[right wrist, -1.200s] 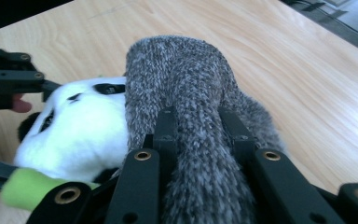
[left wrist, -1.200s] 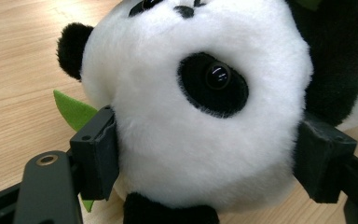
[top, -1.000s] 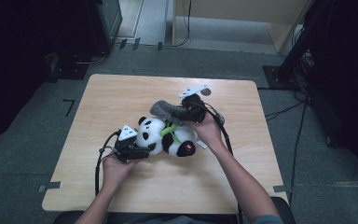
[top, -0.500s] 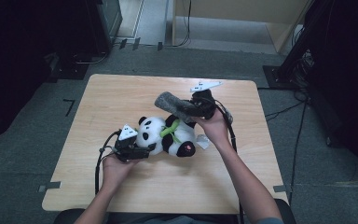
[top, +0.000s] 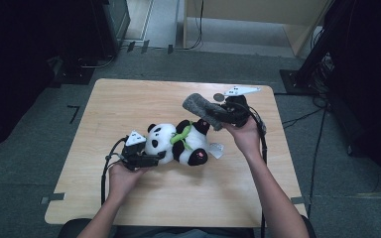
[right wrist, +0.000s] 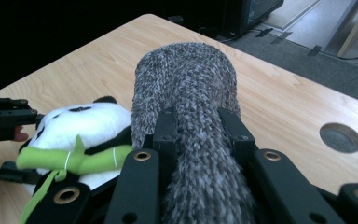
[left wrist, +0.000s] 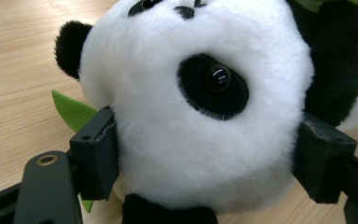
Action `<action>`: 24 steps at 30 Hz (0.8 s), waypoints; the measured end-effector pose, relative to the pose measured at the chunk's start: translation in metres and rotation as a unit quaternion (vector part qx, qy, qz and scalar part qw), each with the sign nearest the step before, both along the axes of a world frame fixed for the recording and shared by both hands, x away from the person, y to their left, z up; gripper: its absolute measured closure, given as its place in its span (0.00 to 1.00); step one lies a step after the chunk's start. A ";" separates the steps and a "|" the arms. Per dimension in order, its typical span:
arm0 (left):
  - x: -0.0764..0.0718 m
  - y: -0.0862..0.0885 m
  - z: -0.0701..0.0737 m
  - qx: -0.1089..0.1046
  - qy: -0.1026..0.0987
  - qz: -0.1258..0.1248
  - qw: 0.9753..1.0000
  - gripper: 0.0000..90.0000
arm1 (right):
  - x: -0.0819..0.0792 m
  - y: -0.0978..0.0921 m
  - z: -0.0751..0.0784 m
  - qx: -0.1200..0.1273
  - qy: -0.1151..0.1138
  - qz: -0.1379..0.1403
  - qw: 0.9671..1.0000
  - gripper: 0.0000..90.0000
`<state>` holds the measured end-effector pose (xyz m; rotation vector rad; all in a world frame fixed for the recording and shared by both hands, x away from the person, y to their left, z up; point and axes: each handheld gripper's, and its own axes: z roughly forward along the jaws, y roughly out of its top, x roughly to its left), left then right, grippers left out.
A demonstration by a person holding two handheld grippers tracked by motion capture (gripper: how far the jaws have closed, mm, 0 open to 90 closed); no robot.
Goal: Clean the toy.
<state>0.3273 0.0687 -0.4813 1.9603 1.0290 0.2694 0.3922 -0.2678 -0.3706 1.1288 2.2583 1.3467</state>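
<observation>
Setting: a lab or studio rigged for recording, not a home. The surface (top: pixel 129 106) is a plain light-wood top with a round cable hole (top: pixel 219 97), standing alone on grey carpet (top: pixel 54 114). Tape marks (top: pixel 73 113) are stuck to the carpet around the surface. Black equipment racks (top: pixel 106 25) and dark stands (top: pixel 327 44) line the edges of the room. Loose cables (top: pixel 297 119) run across the floor. A pale wooden cabinet (top: pixel 258 15) stands at the far side. Lighting is concentrated on the surface; the surroundings are dark.
</observation>
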 end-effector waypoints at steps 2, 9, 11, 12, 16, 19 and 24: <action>0.000 0.000 0.000 0.003 0.000 -0.002 1.000 0.24 | -0.003 -0.002 -0.002 0.006 0.005 0.001 1.000 0.81; 0.001 0.000 0.000 0.001 0.003 -0.001 1.000 0.24 | -0.006 0.006 -0.021 -0.006 0.021 0.016 1.000 0.80; 0.002 0.000 0.000 0.000 0.003 -0.002 1.000 0.24 | -0.006 0.010 -0.026 -0.009 0.028 0.021 0.999 0.80; 0.002 0.000 0.000 0.000 0.002 -0.001 1.000 0.24 | -0.006 0.012 -0.029 -0.008 0.032 0.023 0.999 0.79; 0.001 -0.001 0.000 0.004 -0.002 0.002 1.000 0.24 | -0.008 0.016 -0.036 -0.011 0.010 0.030 0.999 0.76; 0.001 -0.001 0.000 0.004 -0.003 0.002 1.000 0.24 | -0.008 0.015 -0.039 -0.001 0.019 0.029 0.999 0.74; 0.001 -0.001 -0.001 0.000 -0.005 0.002 1.000 0.24 | -0.005 0.008 -0.047 0.016 0.031 0.019 0.999 0.72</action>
